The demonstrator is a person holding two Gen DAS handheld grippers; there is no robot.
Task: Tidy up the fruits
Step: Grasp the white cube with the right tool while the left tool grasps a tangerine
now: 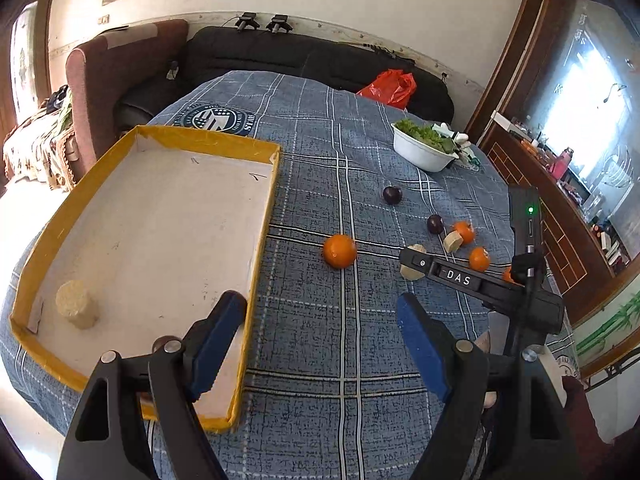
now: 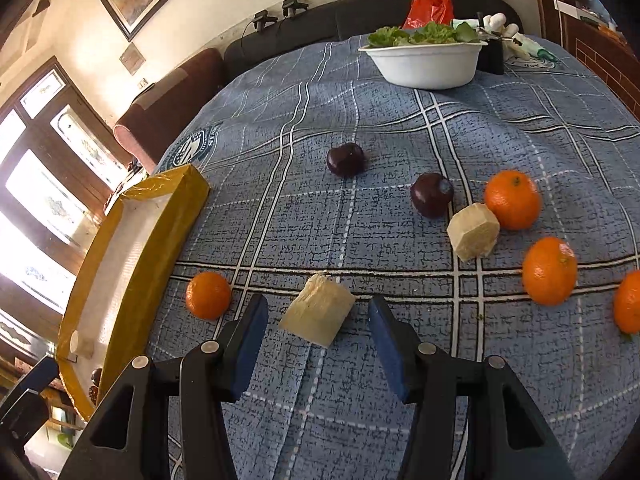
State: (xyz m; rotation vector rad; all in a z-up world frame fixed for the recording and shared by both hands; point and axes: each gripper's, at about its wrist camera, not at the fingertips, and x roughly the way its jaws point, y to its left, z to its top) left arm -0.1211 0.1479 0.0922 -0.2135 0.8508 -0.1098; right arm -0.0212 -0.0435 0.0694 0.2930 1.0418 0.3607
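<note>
The right gripper [image 2: 318, 340] hovers low over the plaid-covered desk [image 2: 360, 420], fingers spread either side of a pale cut chunk [image 2: 318, 314] lying near the oranges [image 2: 208, 295] and plums [image 2: 346, 159]. The chunk looks light, stiff and rough-sided, likely best pinched across its flat faces. The left gripper [image 1: 320, 344], fingers also spread and empty, hangs by the near right corner of the yellow-rimmed tray [image 1: 60, 220], where one pale piece [image 1: 76, 304] already stands.
</note>
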